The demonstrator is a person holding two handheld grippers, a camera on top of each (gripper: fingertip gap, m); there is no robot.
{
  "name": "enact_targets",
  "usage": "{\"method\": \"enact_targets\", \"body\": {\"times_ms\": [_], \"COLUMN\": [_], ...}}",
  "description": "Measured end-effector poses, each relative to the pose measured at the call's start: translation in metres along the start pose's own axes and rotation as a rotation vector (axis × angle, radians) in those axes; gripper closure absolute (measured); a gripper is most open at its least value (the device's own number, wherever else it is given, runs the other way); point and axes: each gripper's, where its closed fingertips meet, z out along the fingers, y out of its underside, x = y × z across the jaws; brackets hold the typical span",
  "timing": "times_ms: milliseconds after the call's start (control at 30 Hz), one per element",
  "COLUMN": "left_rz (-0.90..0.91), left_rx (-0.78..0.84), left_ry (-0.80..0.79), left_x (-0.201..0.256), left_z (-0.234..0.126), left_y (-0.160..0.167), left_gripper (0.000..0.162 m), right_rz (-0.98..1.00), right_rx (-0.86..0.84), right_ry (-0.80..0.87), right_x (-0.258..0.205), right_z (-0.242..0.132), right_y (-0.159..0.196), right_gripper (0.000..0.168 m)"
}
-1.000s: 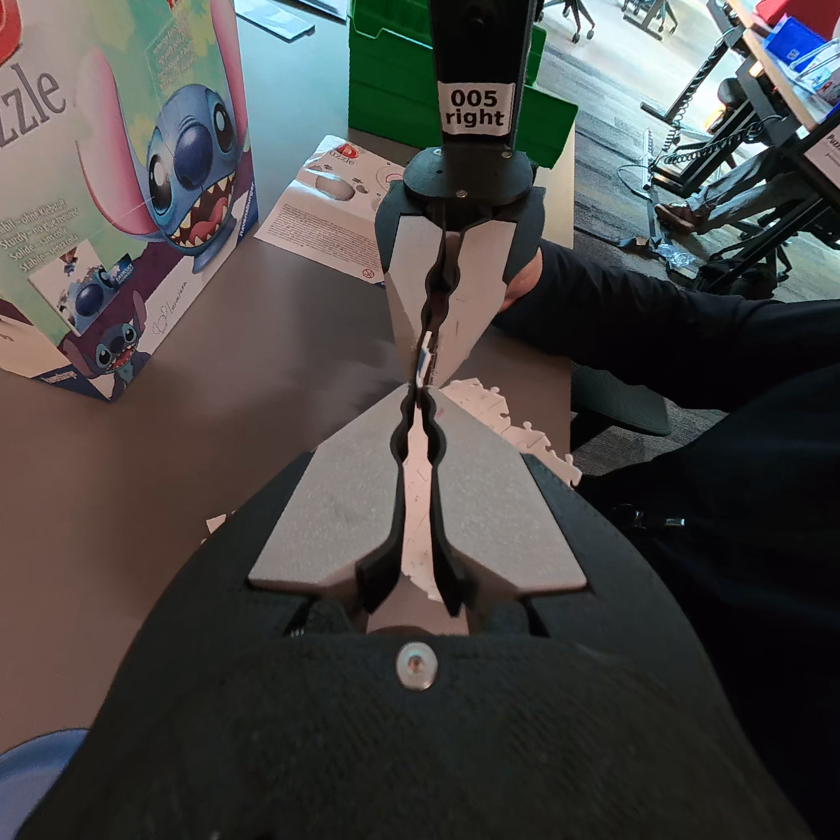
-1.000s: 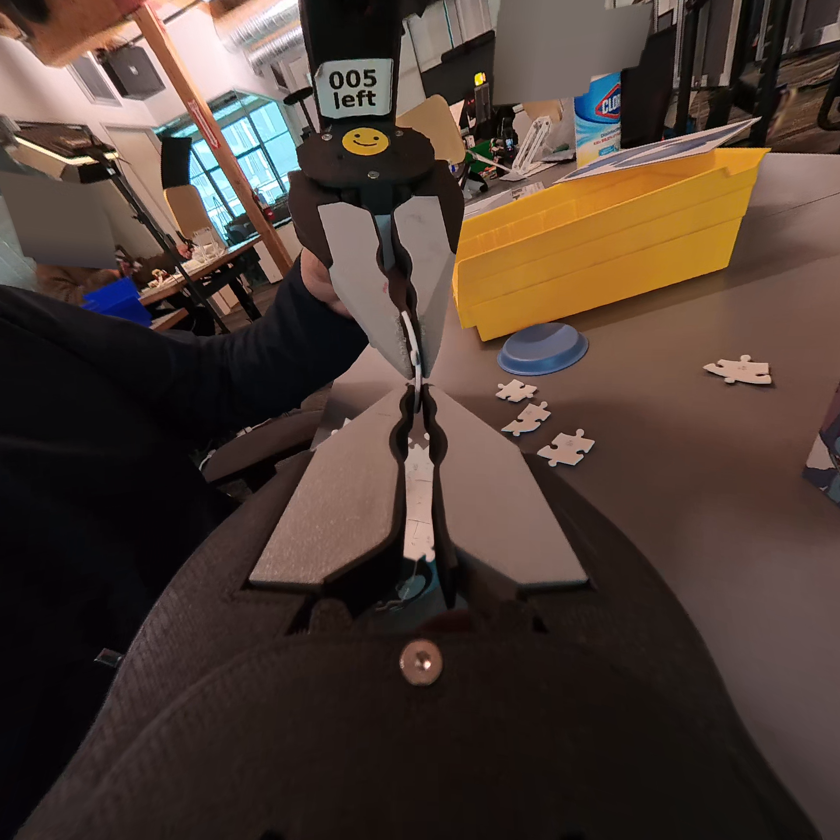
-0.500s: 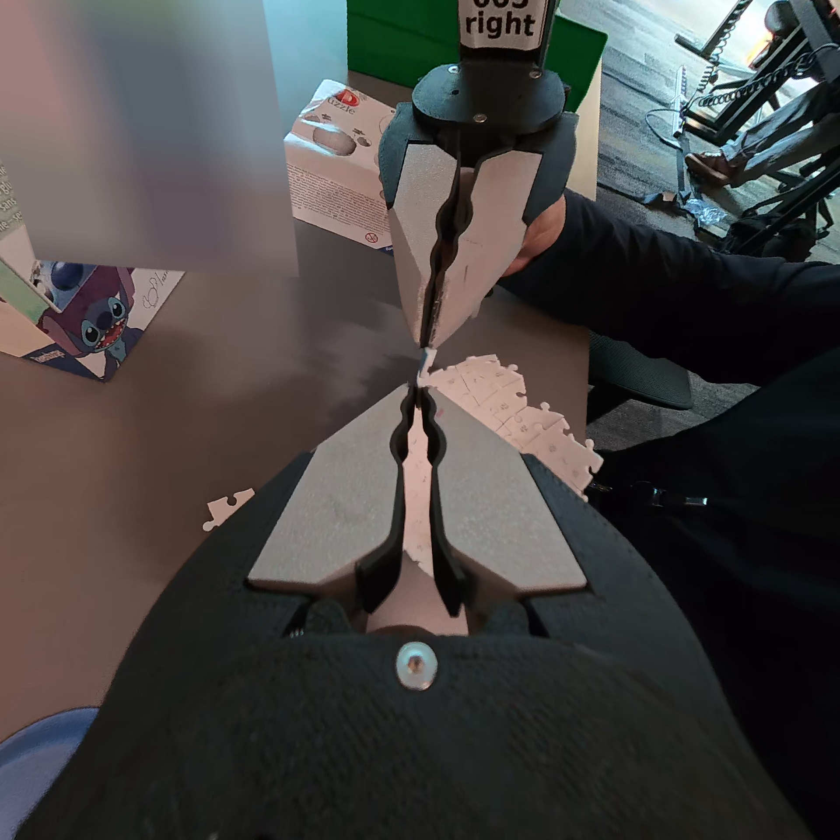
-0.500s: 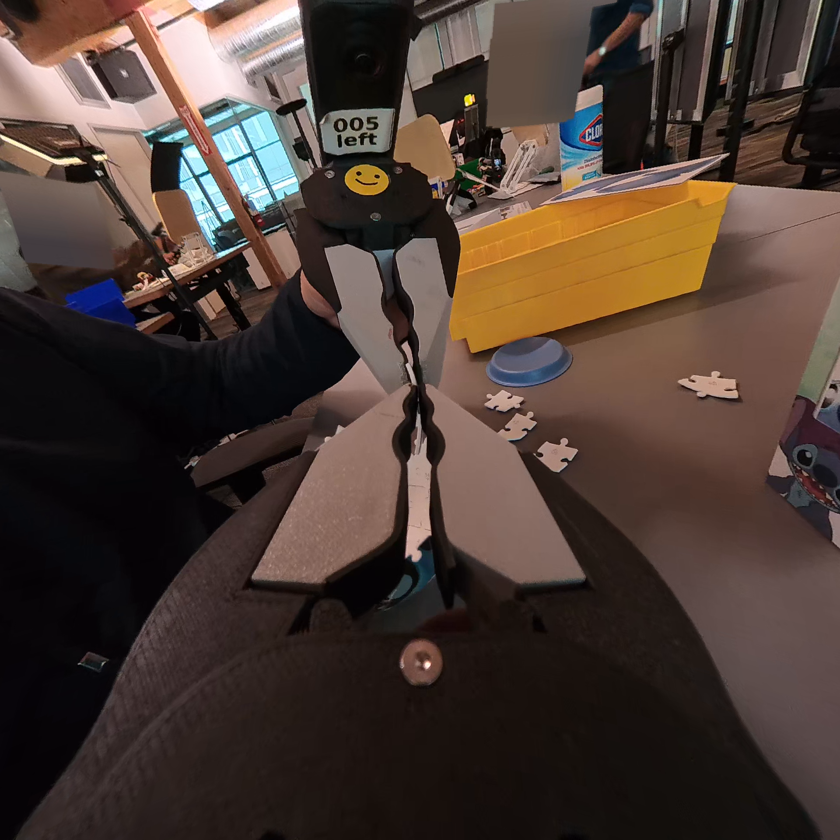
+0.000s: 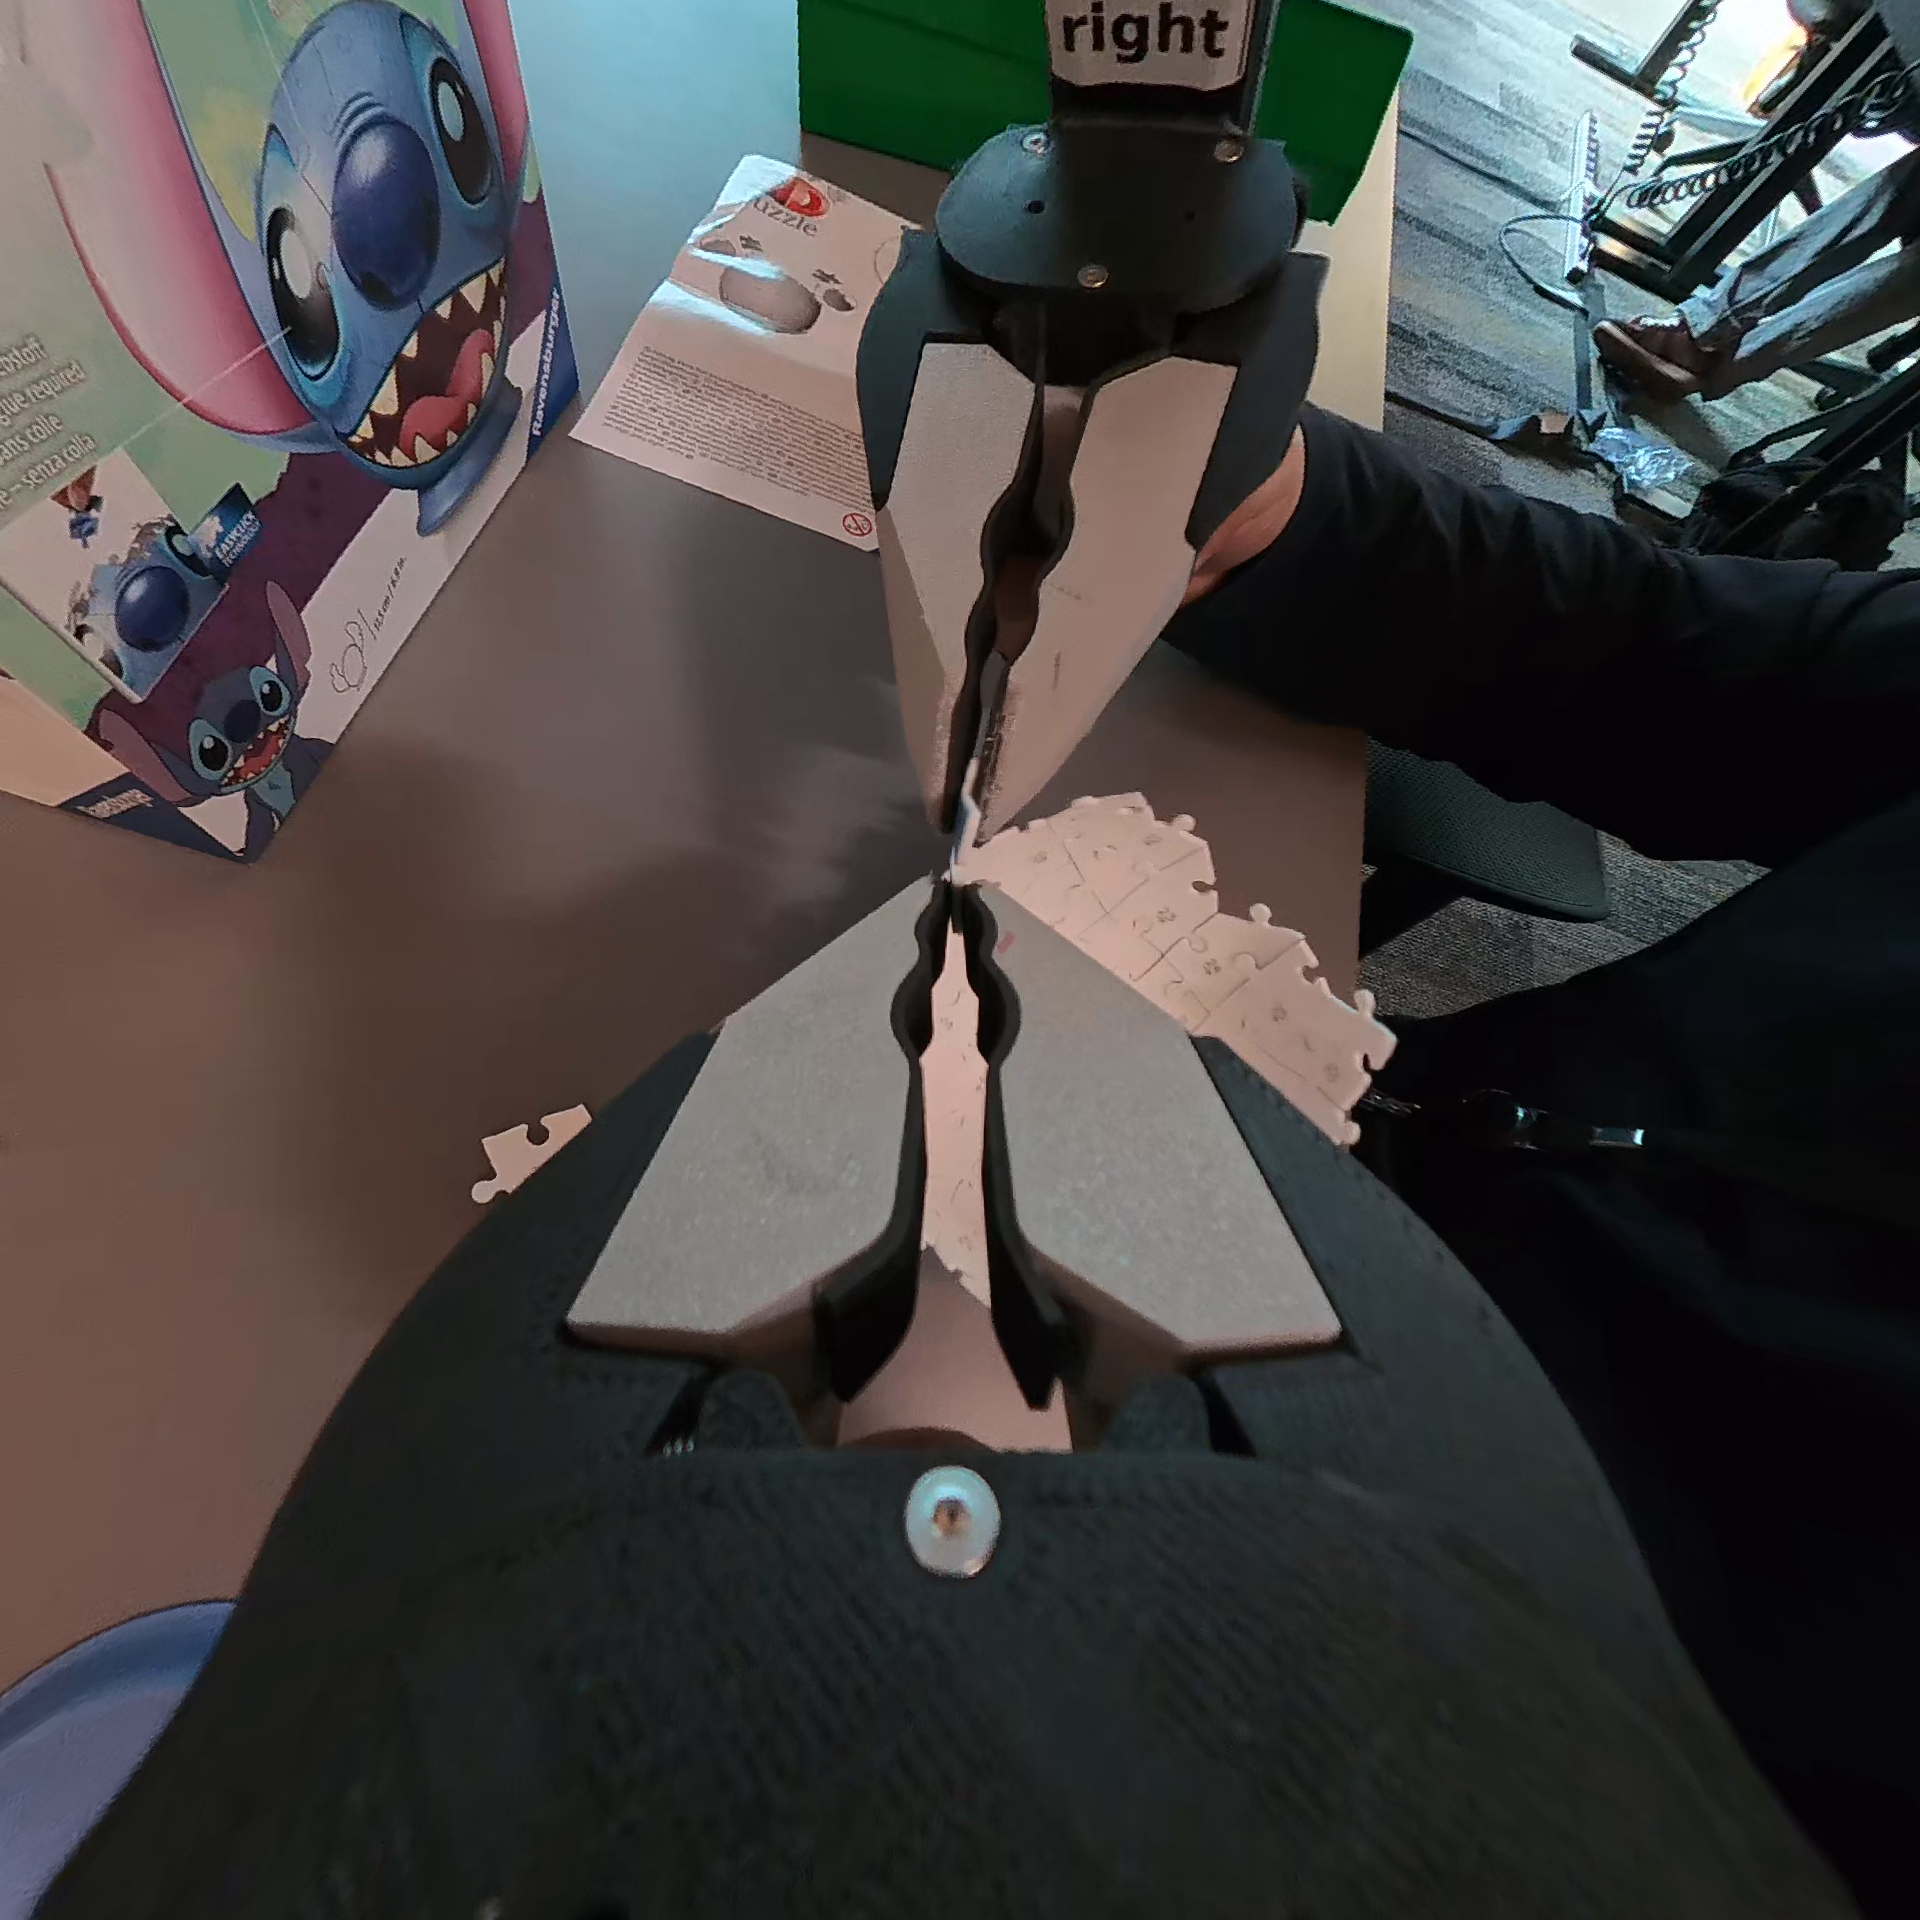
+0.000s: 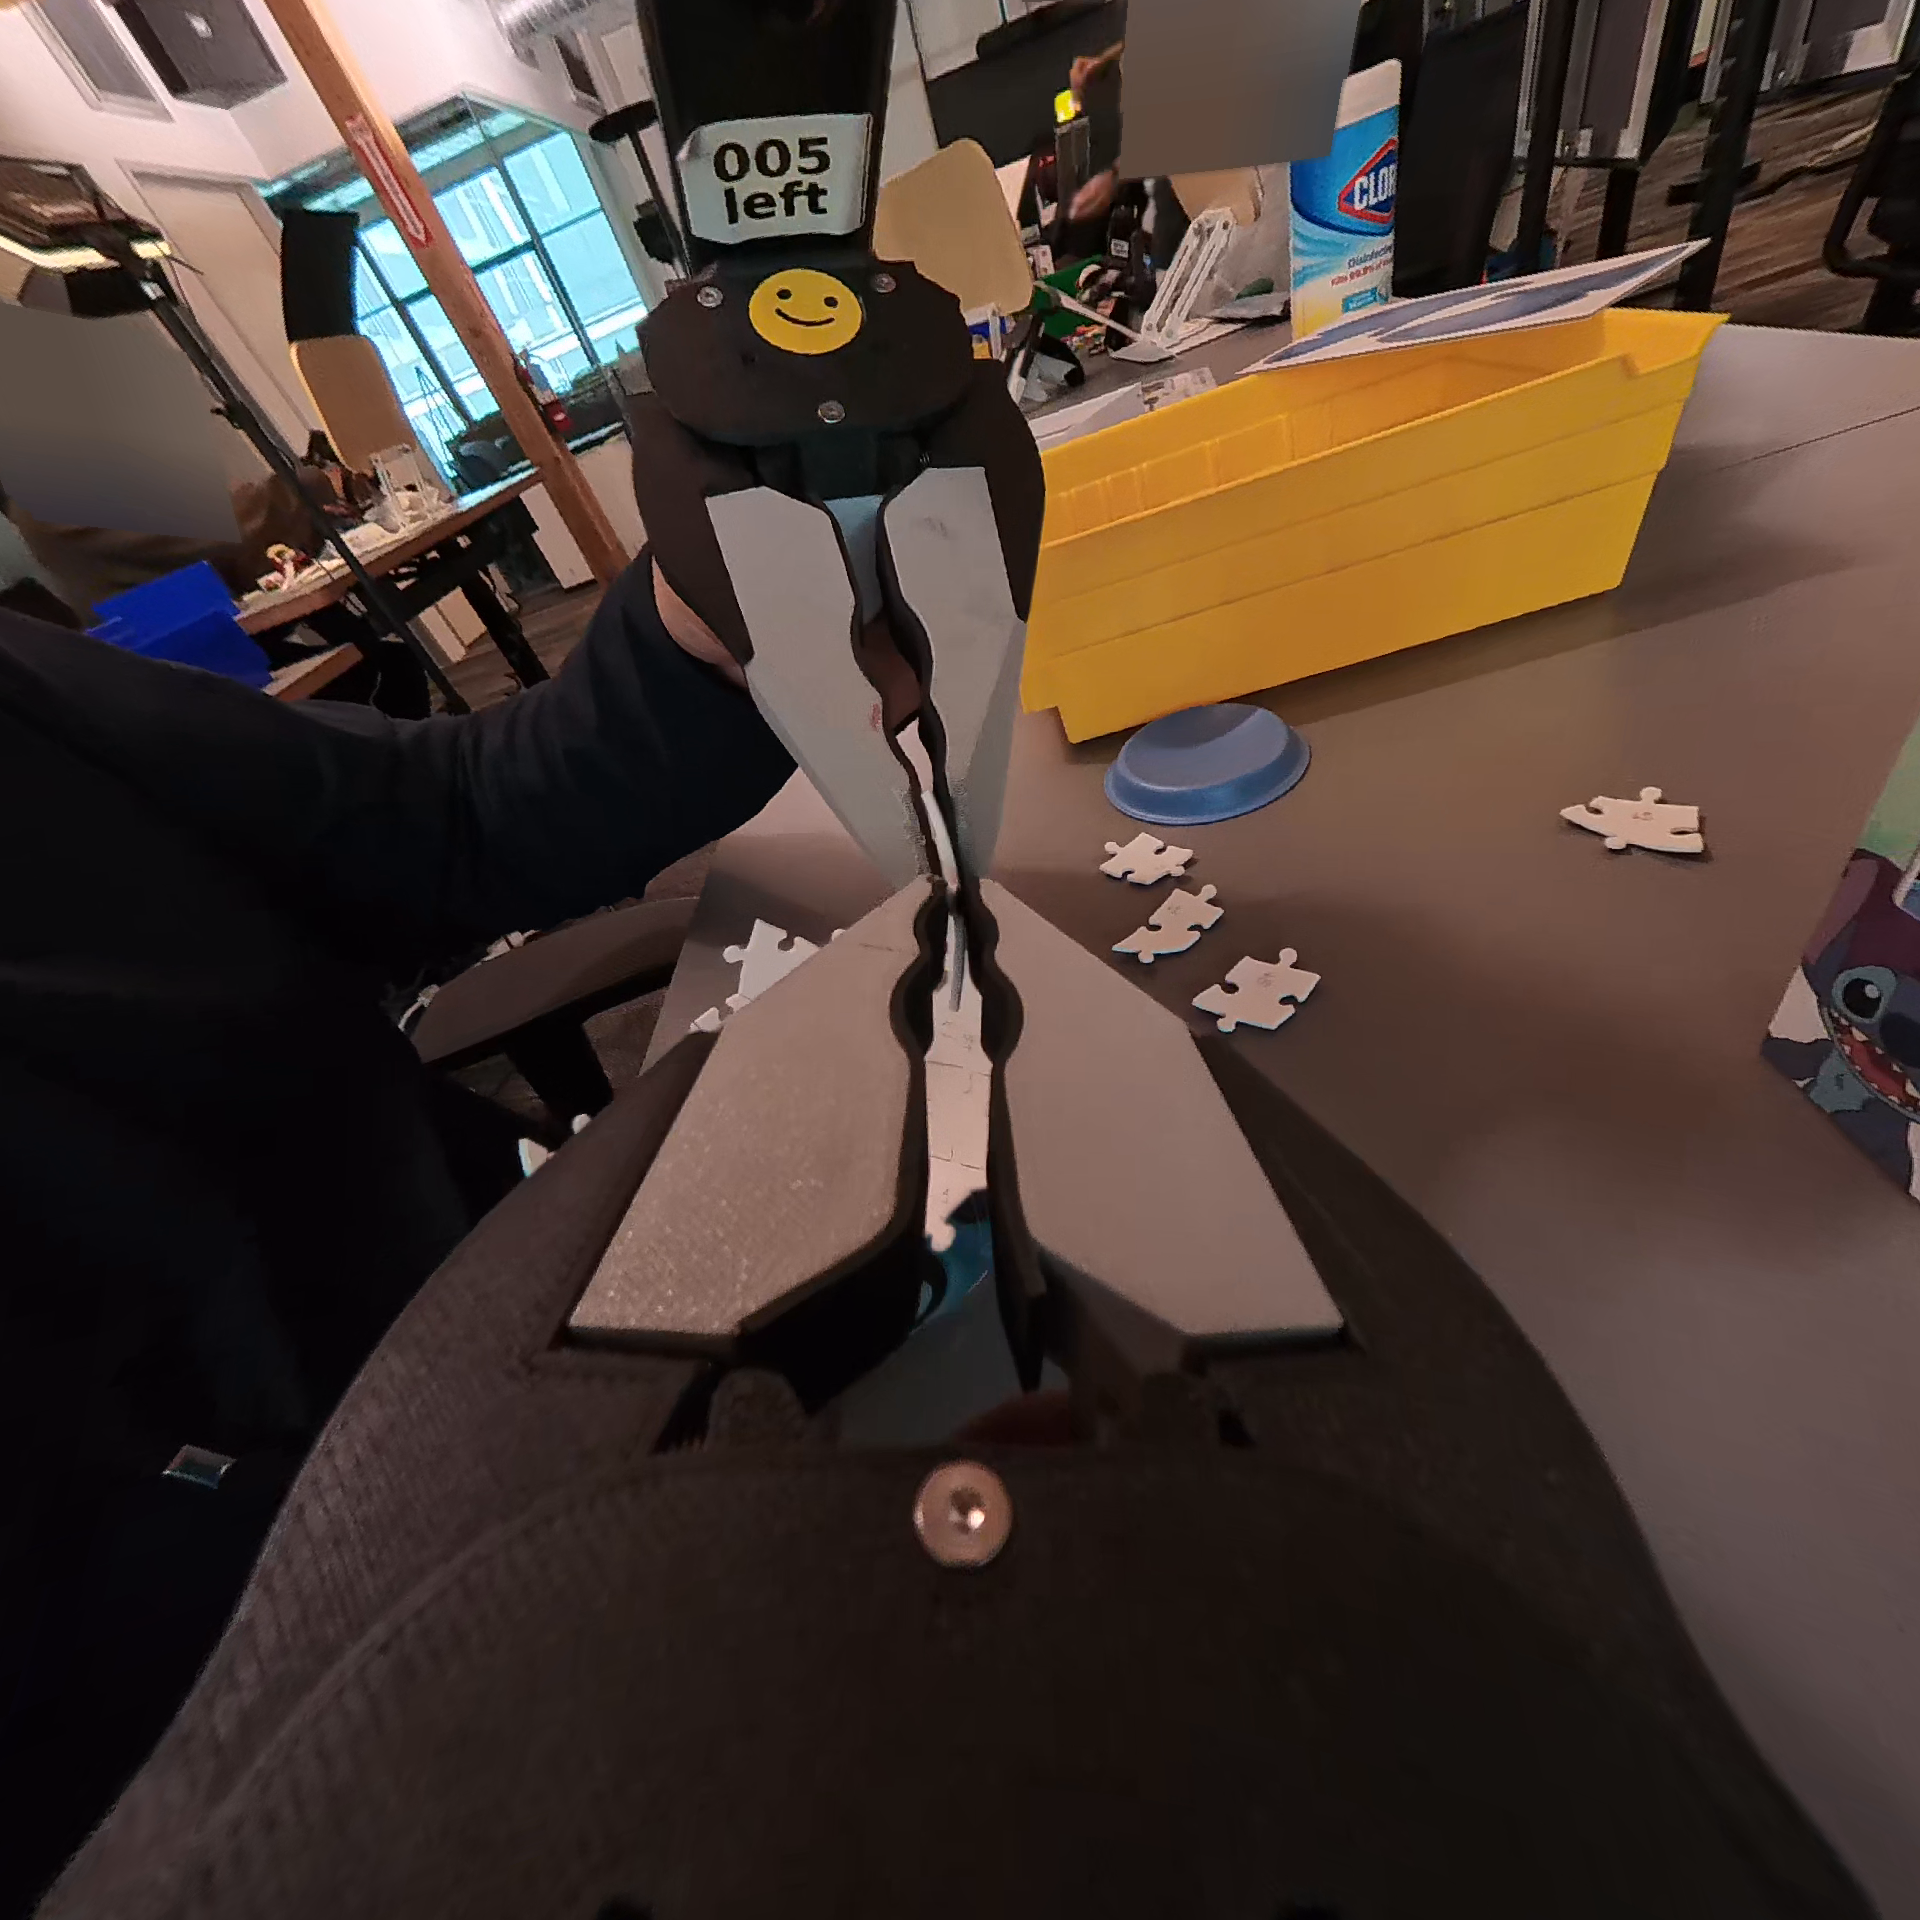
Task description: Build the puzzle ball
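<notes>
Left hand-held gripper (image 5: 951, 899) clamped the joined puzzle sheet (image 5: 1195, 935) above the table's (image 5: 416, 935) near edge; right hand-held gripper (image 6: 951, 899) met it tip-to-tip, pinching a puzzle piece (image 5: 974, 816).

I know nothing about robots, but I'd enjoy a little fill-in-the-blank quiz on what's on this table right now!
1. The stacked bins beside the blue dish are ____ in colour.
2. The bin behind the instruction sheet is ____.
3. The left hand-held gripper and the right hand-held gripper meet ____ to tip.
4. Each is shut on a thin white puzzle ____.

Missing words: yellow; green; tip; piece
</notes>
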Motion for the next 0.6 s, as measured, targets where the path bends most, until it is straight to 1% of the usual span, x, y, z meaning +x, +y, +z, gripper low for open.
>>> {"method": "enact_targets", "body": {"times_ms": [367, 500, 600], "left_rz": [-0.006, -0.005, -0.01], "left_rx": [-0.018, -0.041, -0.026], "left_ry": [0.006, 0.002, -0.004], "left_x": [-0.0001, -0.0007, -0.002], "left_z": [0.0008, 0.0017, -0.0003], "left_y": [0.0033, 0.0061, 0.0041], "left_gripper": [0.162, 0.162, 0.162], "right_rz": [0.026, 0.007, 0.006], "right_rx": [0.025, 0.006, 0.001], "right_ry": [-0.016, -0.01, 0.003], "right_x": [0.0002, -0.0006, 0.0014], "right_z": [-0.0034, -0.0017, -0.0029], "right_y": [-0.0036, -0.0009, -0.0004], "right_gripper": [0.167, 0.168, 0.168]}}
